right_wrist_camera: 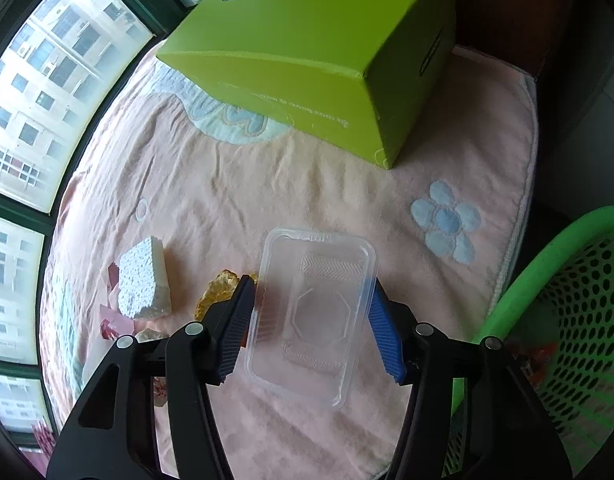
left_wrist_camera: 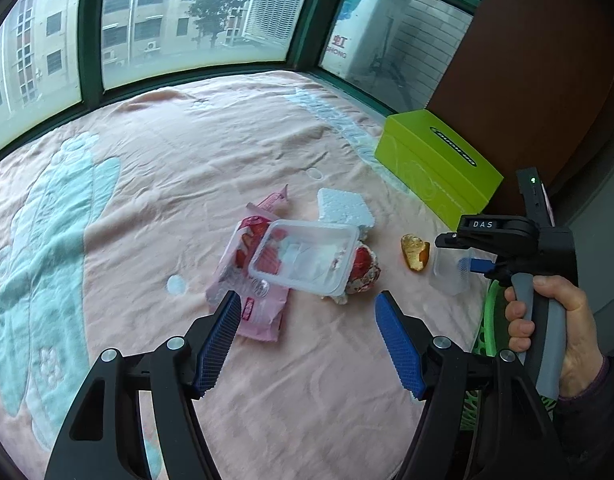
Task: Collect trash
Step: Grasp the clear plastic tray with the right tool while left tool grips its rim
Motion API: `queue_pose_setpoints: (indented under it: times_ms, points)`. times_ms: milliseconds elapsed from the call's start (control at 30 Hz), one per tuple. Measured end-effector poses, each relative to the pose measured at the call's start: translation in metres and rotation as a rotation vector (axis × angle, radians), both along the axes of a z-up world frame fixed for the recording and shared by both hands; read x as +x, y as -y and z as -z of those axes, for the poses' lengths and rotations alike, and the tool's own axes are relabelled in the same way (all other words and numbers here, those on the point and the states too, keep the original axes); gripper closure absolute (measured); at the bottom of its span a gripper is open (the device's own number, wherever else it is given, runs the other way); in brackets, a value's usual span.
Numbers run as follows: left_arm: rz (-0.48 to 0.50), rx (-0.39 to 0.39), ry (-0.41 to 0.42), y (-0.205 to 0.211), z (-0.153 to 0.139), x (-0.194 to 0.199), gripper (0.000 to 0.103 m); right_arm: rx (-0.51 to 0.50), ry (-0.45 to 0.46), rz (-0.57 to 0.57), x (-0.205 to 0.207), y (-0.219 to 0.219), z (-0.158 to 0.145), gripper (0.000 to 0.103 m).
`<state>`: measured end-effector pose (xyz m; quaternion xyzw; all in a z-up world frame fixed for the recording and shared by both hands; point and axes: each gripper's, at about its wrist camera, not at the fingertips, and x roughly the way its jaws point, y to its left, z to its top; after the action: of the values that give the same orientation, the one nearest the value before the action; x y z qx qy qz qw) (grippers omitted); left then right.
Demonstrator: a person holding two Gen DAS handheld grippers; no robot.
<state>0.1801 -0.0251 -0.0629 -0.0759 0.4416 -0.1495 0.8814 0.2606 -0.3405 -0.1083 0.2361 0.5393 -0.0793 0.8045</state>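
My right gripper (right_wrist_camera: pixel 311 304) is shut on a clear plastic tray (right_wrist_camera: pixel 313 316) and holds it above the pink blanket; it also shows in the left wrist view (left_wrist_camera: pixel 451 270). My left gripper (left_wrist_camera: pixel 307 320) is open and empty, just short of a trash pile: another clear tray (left_wrist_camera: pixel 307 256) lying on a pink wrapper (left_wrist_camera: pixel 247 292), a white foam block (left_wrist_camera: pixel 345 208), a red crumpled wrapper (left_wrist_camera: pixel 363 268) and an amber wrapper (left_wrist_camera: pixel 415 252). The foam block (right_wrist_camera: pixel 145 280) and amber wrapper (right_wrist_camera: pixel 219 292) lie left of my right gripper.
A green mesh basket (right_wrist_camera: pixel 555 308) stands off the bed's edge at the right, with some red scraps inside. A lime green cardboard box (right_wrist_camera: pixel 319 48) sits on the blanket (left_wrist_camera: pixel 147 184) at the far right corner. Windows run along the far side.
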Motion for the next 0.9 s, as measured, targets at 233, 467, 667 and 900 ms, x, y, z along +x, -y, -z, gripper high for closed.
queue_pose_setpoints:
  times_ms: [233,467,667,900]
  points:
    - [0.087,0.034,0.004,0.027,0.007,0.016,0.050,0.023,0.068,-0.024,-0.016,0.003,-0.018,0.047]
    - [0.132,0.057,-0.005,0.043,0.021,0.036,0.066,0.055,0.152,-0.063,-0.040,0.004,-0.041,0.047]
    - [0.152,0.041,-0.012,0.047,0.026,0.044,0.081,0.068,0.216,-0.087,-0.065,0.008,-0.057,0.047]
    - [0.138,0.040,-0.003,0.045,0.026,0.042,0.098,0.080,0.263,-0.076,-0.095,0.023,-0.065,0.047]
